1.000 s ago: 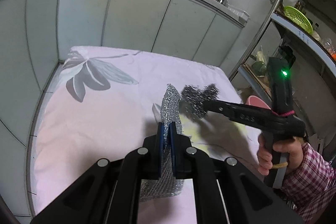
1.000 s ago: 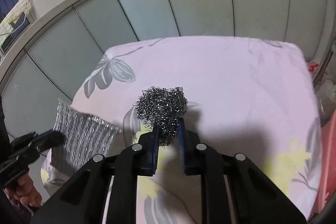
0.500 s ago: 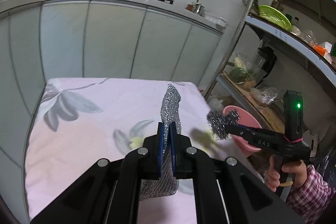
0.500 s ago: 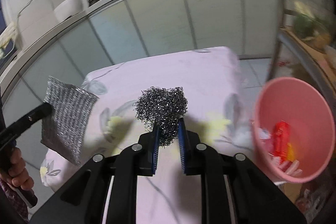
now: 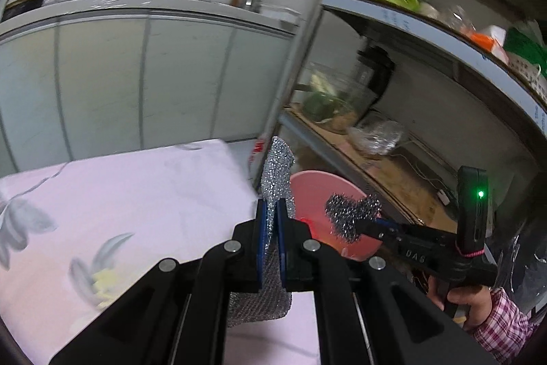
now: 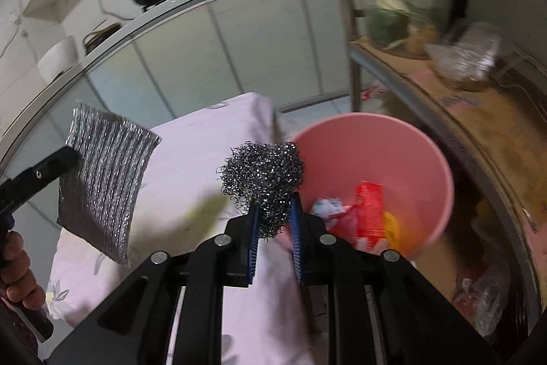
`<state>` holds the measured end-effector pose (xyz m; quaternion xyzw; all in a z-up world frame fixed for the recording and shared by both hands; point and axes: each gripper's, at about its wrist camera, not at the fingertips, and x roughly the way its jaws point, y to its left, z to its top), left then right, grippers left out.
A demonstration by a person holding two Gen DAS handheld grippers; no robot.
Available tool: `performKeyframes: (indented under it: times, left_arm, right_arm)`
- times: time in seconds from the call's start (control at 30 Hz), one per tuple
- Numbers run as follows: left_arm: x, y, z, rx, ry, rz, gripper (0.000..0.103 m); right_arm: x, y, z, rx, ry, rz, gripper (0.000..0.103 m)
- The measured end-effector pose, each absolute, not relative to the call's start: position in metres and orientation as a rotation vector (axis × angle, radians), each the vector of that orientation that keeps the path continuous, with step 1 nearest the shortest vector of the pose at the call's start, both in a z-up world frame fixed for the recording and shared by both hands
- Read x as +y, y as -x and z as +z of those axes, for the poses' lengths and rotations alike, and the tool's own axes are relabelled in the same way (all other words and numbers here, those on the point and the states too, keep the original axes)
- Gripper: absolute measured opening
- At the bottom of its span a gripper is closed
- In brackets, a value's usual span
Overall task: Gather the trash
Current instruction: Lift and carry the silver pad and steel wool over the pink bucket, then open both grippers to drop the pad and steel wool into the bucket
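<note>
My left gripper (image 5: 271,211) is shut on a flat silver scouring cloth (image 5: 275,180), which stands up between its blue pads at the table's right edge. The same cloth (image 6: 102,183) hangs at the left in the right wrist view. A dark steel wool ball (image 6: 265,177) is clamped in my right gripper (image 6: 273,211), just left of the pink bucket (image 6: 427,153). From the left wrist view the wool ball (image 5: 352,214) hovers over the pink bucket (image 5: 318,183), which holds red and yellow wrappers (image 6: 369,211).
A table under a pink floral cloth (image 5: 119,211) lies to the left. A metal shelf rack (image 5: 393,16) with a green basket, bags and jars stands right behind the bucket. White cabinets (image 5: 102,84) with pans on top are at the back. A hand in a plaid sleeve (image 5: 492,317) holds the right gripper.
Both grippers have swung to the right off the middle of the table, each keeping its load. The pink bucket and the shelf rack have come into view, and the wool ball is now beside the bucket.
</note>
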<state>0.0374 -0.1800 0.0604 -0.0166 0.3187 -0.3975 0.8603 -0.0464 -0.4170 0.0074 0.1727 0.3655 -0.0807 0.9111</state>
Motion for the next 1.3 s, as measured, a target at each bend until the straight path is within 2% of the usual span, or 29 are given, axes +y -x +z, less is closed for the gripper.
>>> performKeyframes:
  times: [0.23, 0.57, 1.03, 1.1, 1.3]
  left_arm:
    - [-0.247, -0.041, 0.058, 0.672, -0.004, -0.902, 0.005]
    - [-0.315, -0.053, 0.027, 0.719, -0.073, -0.915, 0.005]
    - [-0.348, -0.064, 0.006, 0.754, -0.086, -0.913, 0.006]
    - [-0.348, -0.064, 0.002, 0.762, -0.091, -0.914, 0.006]
    - [-0.349, -0.064, -0.003, 0.771, -0.100, -0.926, 0.007]
  right_arm:
    - [-0.446, 0.056, -0.004, 0.760, -0.392, -0.240, 0.017]
    - [-0.462, 0.051, -0.026, 0.810, -0.400, -0.279, 0.017]
    - [-0.475, 0.042, -0.040, 0.846, -0.414, -0.306, 0.017]
    - [-0.476, 0.041, -0.040, 0.850, -0.420, -0.314, 0.021]
    - [-0.480, 0.040, -0.042, 0.856, -0.438, -0.335, 0.022]
